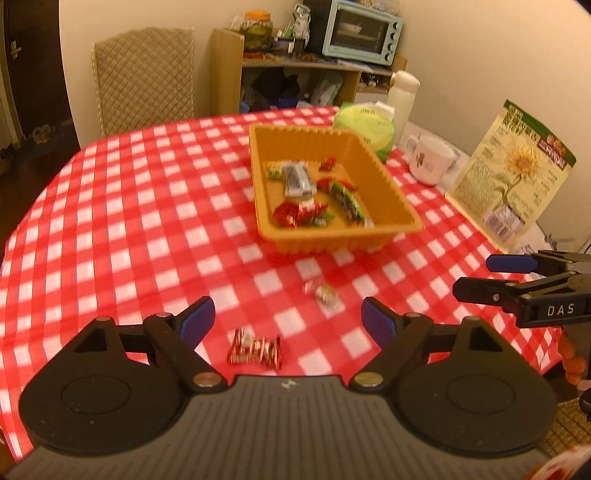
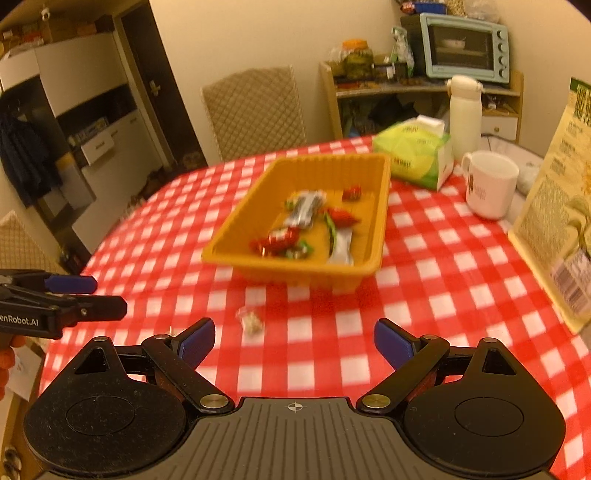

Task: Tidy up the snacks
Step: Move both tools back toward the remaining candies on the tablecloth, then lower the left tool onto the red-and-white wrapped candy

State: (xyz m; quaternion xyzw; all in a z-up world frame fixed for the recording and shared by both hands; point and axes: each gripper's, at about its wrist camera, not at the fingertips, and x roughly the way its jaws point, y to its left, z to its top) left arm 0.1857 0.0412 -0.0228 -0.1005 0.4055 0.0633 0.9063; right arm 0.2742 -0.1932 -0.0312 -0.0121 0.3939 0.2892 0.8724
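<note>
An orange tray [image 1: 395, 184] [image 2: 380, 206] stands on the red-and-white checked tablecloth and holds several wrapped snacks. Two snacks lie loose on the cloth before it: a red foil candy [image 1: 255, 350] and a small pale-wrapped candy [image 1: 325, 293] [image 2: 251, 320]. My left gripper [image 1: 288, 325] hovers open over the cloth, the red candy just below the gap between its blue pads. My right gripper [image 2: 293, 343] is open too, with bare cloth between its fingers and the pale candy a little to its left. Each gripper shows at the edge of the other's view, the right [image 1: 480, 277] and the left [image 2: 92, 295].
Behind the tray sit a green tissue pack [image 1: 369, 125] [image 2: 417, 155], a white mug [image 1: 430, 158] [image 2: 489, 182], a white bottle [image 2: 465, 110] and an upright sunflower-seed bag [image 1: 513, 177] [image 2: 561, 206]. A padded chair [image 1: 144, 77] stands at the far edge. A shelf with a blue toaster oven [image 1: 364, 31] is beyond.
</note>
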